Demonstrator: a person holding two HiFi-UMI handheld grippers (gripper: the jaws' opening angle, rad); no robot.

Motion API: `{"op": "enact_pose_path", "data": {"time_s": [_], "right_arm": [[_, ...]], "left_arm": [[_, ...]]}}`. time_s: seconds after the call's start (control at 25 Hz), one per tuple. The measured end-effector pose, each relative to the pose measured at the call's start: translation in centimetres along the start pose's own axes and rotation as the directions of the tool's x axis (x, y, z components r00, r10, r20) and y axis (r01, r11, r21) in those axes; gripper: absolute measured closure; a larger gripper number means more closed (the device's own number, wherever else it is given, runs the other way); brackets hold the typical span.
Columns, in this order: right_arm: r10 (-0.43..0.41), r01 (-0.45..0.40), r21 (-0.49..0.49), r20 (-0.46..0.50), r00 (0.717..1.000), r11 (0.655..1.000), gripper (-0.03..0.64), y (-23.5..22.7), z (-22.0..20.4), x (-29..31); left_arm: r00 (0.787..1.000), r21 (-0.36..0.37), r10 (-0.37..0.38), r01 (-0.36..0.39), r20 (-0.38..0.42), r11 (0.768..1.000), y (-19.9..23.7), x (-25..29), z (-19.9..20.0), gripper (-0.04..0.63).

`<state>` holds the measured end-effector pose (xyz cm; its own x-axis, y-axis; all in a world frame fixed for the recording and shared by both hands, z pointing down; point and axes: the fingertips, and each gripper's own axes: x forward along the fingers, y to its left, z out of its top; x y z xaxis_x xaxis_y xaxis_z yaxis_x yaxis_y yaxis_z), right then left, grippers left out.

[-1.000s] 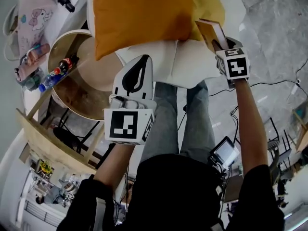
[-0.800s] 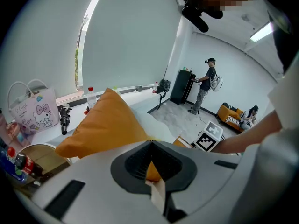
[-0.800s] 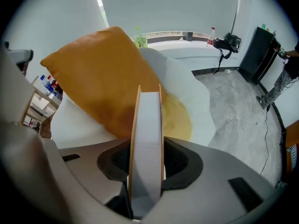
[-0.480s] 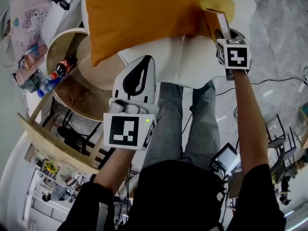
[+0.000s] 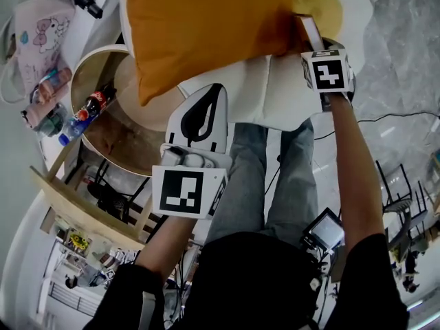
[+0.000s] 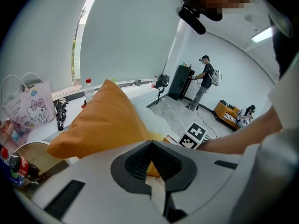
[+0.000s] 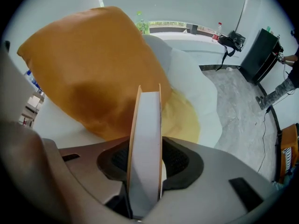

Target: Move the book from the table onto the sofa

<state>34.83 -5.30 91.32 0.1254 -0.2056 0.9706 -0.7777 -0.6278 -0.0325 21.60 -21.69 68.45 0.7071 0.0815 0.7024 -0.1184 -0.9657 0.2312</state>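
Note:
The book (image 5: 309, 29), with orange covers and white pages, stands on edge between the jaws of my right gripper (image 5: 313, 45). In the right gripper view the book (image 7: 145, 139) fills the gap and both pads touch its covers; my right gripper (image 7: 145, 161) is shut on it, though its jaws have just been opening a little. It hangs over the white sofa (image 5: 265, 91), against the orange pillow (image 5: 206, 26). My left gripper (image 5: 208, 95) is held lower, over the sofa's near edge, and its jaws meet with nothing between them (image 6: 152, 169).
A round wooden table (image 5: 88, 59) stands left of the sofa with a cola bottle (image 5: 95, 104) and a water bottle on it. A printed bag (image 5: 42, 26) sits further left. A small screen (image 5: 324, 229) is by the person's legs. Two people are far across the room (image 6: 204, 78).
My right gripper has sunk with the book towards the sofa, closer to the orange pillow. My left gripper has dropped slightly and stays shut.

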Motion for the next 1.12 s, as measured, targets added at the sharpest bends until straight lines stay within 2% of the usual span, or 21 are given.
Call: {"op": "enact_pose_path", "data": {"time_s": [0.16, 0.28, 0.8, 1.12], "right_arm": [[0.031, -0.031, 0.028, -0.008, 0.999, 0.999, 0.449, 0.0, -0.1, 0.1], [0.053, -0.053, 0.027, -0.012, 0.998, 0.998, 0.413, 0.2, -0.3, -0.5], [0.107, -0.107, -0.05, -0.003, 0.994, 0.993, 0.413, -0.2, 0.4, -4.9], [0.125, -0.123, -0.051, 0.056, 0.991, 0.991, 0.413, -1.7, 1.6, -9.7]], "left_arm": [[1.0, 0.007, -0.005, 0.005, -0.003, 1.0, 0.3, 0.1, 0.3, 0.586], [1.0, 0.011, -0.007, 0.007, -0.004, 1.0, 0.1, 0.0, 0.7, 0.586], [0.999, 0.056, -0.015, 0.013, 0.044, 0.998, -3.3, -0.8, 4.8, 0.586], [0.997, 0.103, -0.009, 0.001, 0.074, 0.995, -5.9, -2.6, 7.1, 0.586]]}}
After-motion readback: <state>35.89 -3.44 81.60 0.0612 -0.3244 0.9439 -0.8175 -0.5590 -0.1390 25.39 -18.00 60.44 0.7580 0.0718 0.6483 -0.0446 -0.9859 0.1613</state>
